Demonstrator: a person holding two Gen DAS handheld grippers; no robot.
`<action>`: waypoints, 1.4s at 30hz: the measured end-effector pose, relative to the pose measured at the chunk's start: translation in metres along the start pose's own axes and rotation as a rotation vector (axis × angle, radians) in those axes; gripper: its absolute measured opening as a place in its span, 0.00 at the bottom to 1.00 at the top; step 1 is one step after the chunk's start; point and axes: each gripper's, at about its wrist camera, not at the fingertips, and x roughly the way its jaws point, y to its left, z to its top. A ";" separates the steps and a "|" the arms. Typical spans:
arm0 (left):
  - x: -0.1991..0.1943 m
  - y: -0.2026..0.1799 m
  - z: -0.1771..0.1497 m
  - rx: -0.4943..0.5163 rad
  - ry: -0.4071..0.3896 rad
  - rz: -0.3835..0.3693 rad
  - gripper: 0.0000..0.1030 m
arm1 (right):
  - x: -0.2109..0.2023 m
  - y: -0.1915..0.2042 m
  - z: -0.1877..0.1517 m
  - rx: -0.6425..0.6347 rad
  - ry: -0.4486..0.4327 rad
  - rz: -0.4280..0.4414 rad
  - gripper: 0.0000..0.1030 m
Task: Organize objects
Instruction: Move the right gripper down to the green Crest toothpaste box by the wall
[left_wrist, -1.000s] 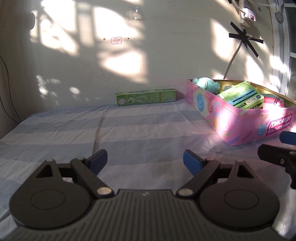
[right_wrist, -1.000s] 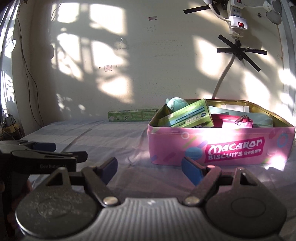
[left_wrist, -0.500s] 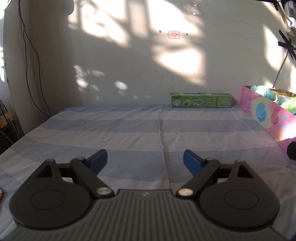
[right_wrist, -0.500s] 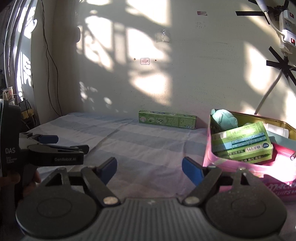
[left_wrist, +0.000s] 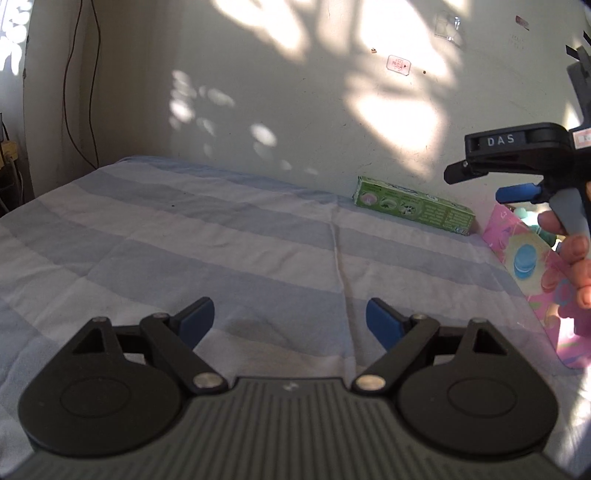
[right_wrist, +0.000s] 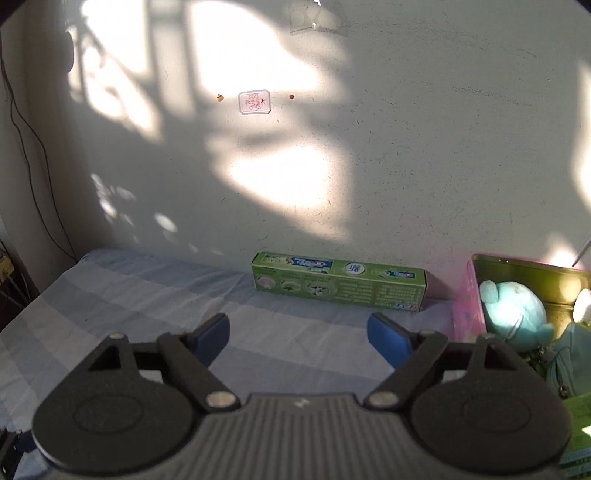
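Observation:
A long green toothpaste box (right_wrist: 340, 282) (left_wrist: 413, 209) lies on the striped cloth against the wall. To its right stands a pink biscuit tin (right_wrist: 469, 306) (left_wrist: 532, 266) holding a teal plush toy (right_wrist: 513, 308) and other items. My right gripper (right_wrist: 297, 334) hovers just short of the green box, its jaws opening with nothing between them. In the left wrist view it shows at the right edge, held by a hand (left_wrist: 570, 254). Lower down and farther back, my left gripper (left_wrist: 290, 319) is open and empty over the cloth.
The blue and white striped cloth (left_wrist: 221, 251) covers the whole surface up to the sunlit wall (right_wrist: 332, 147). A dark cable (left_wrist: 74, 92) hangs in the left corner. Green packets (right_wrist: 580, 435) lie in the tin's near part.
My right gripper has swung left, away from the tin's front and toward the green box, and its jaws have widened. My left gripper has shifted left, so the tin has slid to its view's right edge.

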 end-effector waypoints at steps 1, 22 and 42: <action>0.002 0.005 0.002 -0.026 0.012 -0.003 0.88 | 0.015 -0.003 0.008 0.026 0.010 -0.024 0.82; 0.012 0.012 0.006 -0.065 0.053 -0.016 0.90 | 0.124 -0.063 0.026 0.142 0.116 -0.183 0.59; 0.012 0.015 0.006 -0.075 0.055 -0.018 0.92 | 0.108 -0.081 0.027 0.232 0.110 -0.122 0.63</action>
